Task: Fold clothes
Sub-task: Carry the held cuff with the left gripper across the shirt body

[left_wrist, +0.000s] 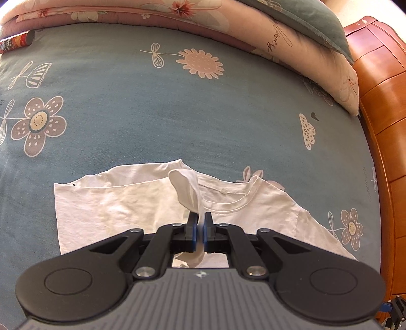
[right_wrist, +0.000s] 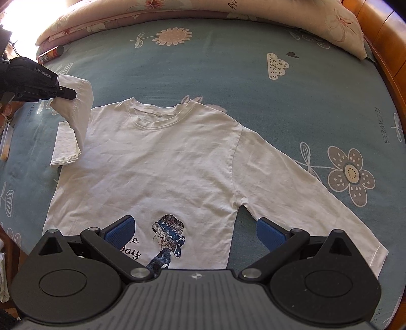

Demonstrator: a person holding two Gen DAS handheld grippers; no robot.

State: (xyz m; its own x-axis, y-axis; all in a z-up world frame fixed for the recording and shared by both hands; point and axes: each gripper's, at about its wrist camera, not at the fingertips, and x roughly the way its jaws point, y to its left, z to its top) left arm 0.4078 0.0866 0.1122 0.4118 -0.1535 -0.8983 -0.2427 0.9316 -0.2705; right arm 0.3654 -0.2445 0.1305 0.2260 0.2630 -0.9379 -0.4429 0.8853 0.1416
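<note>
A white long-sleeved T-shirt (right_wrist: 162, 162) lies face up on the blue flowered bedsheet (right_wrist: 215, 73), collar toward the pillows (right_wrist: 340, 22). Our left gripper (left_wrist: 200, 224) has its 2 blue-padded fingers pressed together on the cuff end of one sleeve (left_wrist: 186, 187), which stands lifted off the sheet; in the right wrist view this same sleeve (right_wrist: 76, 111) hangs from the black fingertips above the shoulder. Our right gripper (right_wrist: 195, 232) hovers over the hem with its jaws spread wide and nothing between them, the printed girl in a dotted hat (right_wrist: 168, 234) showing in the gap. The other sleeve (right_wrist: 299, 193) lies flat and extended toward the lower right.

We judge the step in hand to be carrying the lifted sleeve across the chest. To do it well, we keep the cuff taut, lay it level with the shoulder line, and let go only once the fabric rests flat, so that no ridge forms at the armhole seam.

The cloth is thin, soft cotton knit, lightly creased, with a ribbed round collar (right_wrist: 162, 115). A cylindrical snack can (left_wrist: 17, 42) lies near the folded pink quilt (left_wrist: 114, 12); a glossy wooden bed frame (left_wrist: 380, 101) curves along the right.
</note>
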